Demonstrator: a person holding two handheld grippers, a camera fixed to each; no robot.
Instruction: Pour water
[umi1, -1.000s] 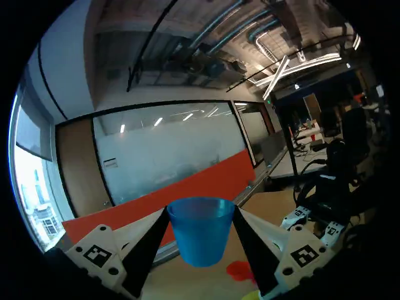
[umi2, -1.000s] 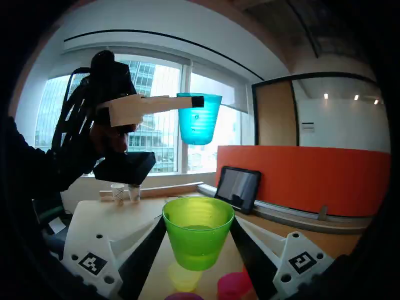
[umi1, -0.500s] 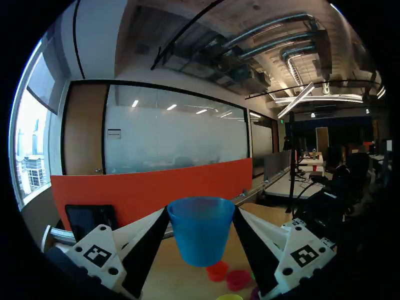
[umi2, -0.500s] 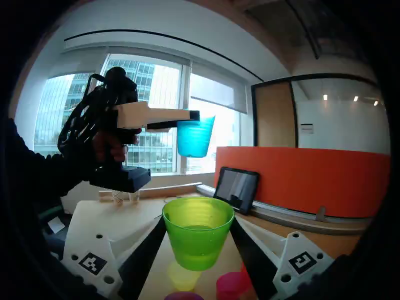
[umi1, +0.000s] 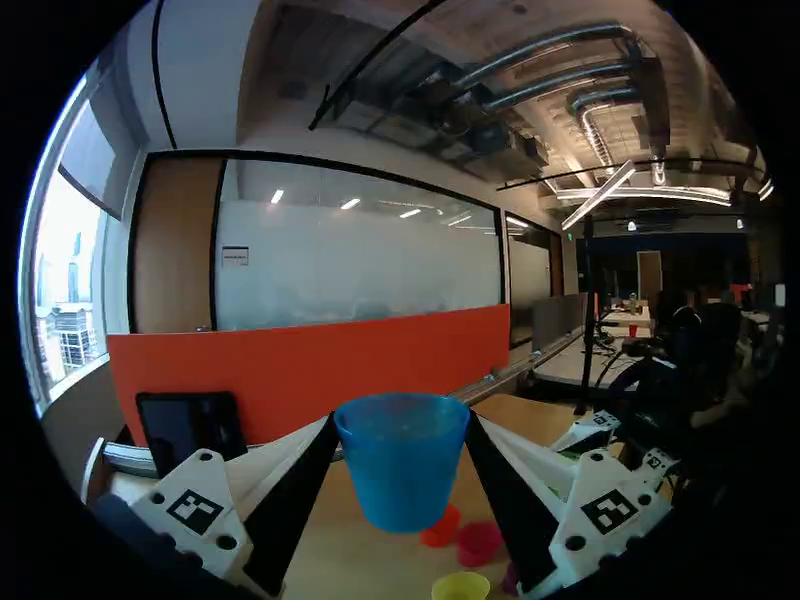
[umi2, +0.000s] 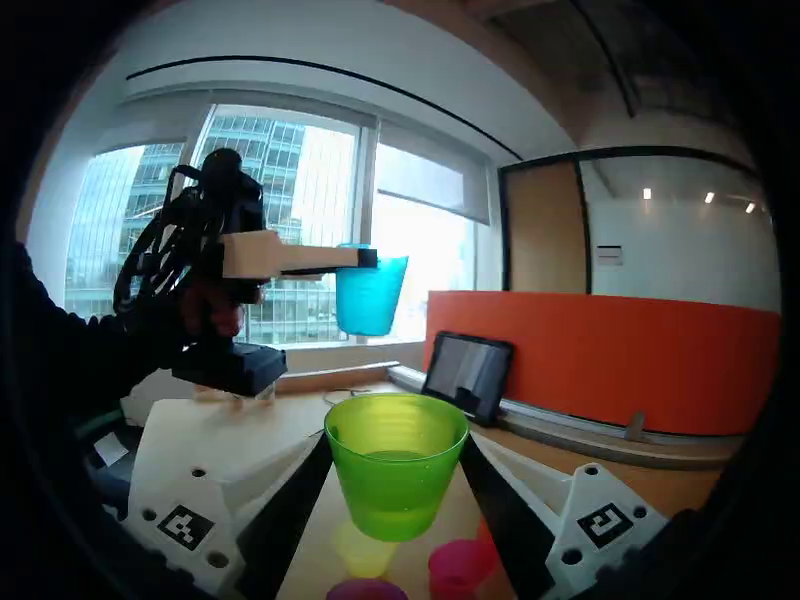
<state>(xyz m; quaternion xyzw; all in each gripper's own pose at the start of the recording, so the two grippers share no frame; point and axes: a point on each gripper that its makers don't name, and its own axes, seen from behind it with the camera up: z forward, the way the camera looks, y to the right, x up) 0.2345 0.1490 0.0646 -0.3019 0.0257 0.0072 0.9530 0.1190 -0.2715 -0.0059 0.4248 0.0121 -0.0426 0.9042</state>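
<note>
Left gripper view: left gripper (umi1: 400, 422) pinches an upright blue cup (umi1: 402, 468) above the table (umi1: 345, 560); right gripper (umi2: 397, 438) pinches a green cup (umi2: 395, 480) above it.

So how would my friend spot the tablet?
Look for the long orange panel behind the table. At its end nearest the window, a tablet stands propped up. The nearby cups are round and bright; the tablet is flat, dark and square-cornered.
</note>
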